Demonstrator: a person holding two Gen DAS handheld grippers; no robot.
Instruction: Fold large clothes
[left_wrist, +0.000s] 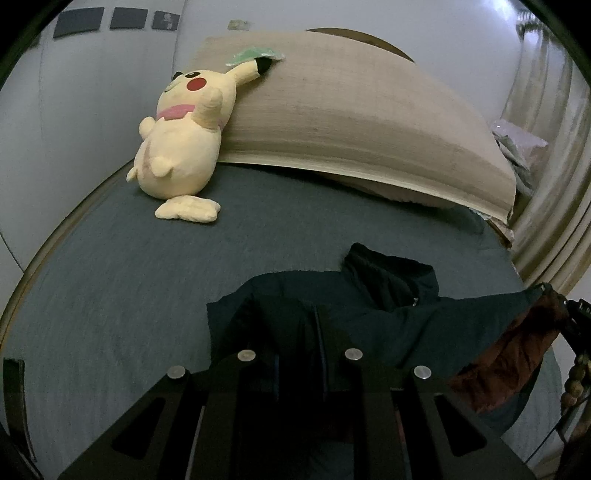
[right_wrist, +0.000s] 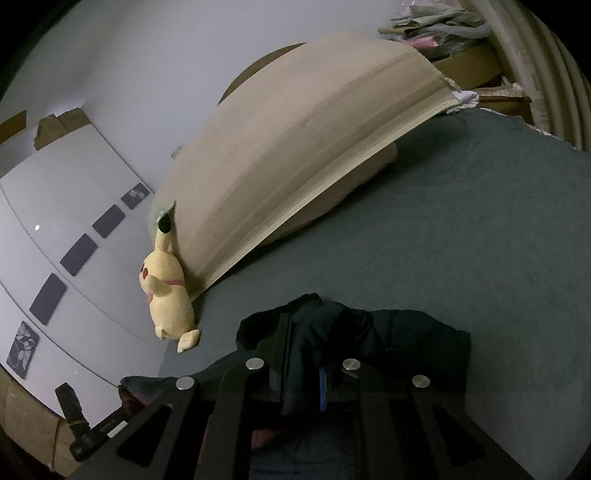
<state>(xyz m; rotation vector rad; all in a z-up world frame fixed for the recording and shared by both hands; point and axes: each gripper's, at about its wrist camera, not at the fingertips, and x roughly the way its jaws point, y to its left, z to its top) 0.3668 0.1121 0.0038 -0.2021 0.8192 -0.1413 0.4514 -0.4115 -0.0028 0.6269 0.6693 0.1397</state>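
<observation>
A dark navy jacket (left_wrist: 399, 321) with a black collar and a rust-orange lining (left_wrist: 506, 354) hangs stretched over the grey-blue bed (left_wrist: 129, 295). My left gripper (left_wrist: 299, 325) is shut on a fold of the jacket, the cloth bunched between its dark fingers. In the right wrist view my right gripper (right_wrist: 306, 339) is shut on another edge of the jacket (right_wrist: 406, 343), with dark cloth draped over and between its fingers. The right gripper also shows at the right edge of the left wrist view, holding the jacket's far corner (left_wrist: 546, 295).
A yellow plush toy (left_wrist: 181, 144) leans against a large beige pillow (left_wrist: 351, 114) at the head of the bed. A white wall with dark tiles (right_wrist: 77, 254) runs along the left. Curtains (left_wrist: 546, 192) and cluttered bags (right_wrist: 443, 22) stand on the right.
</observation>
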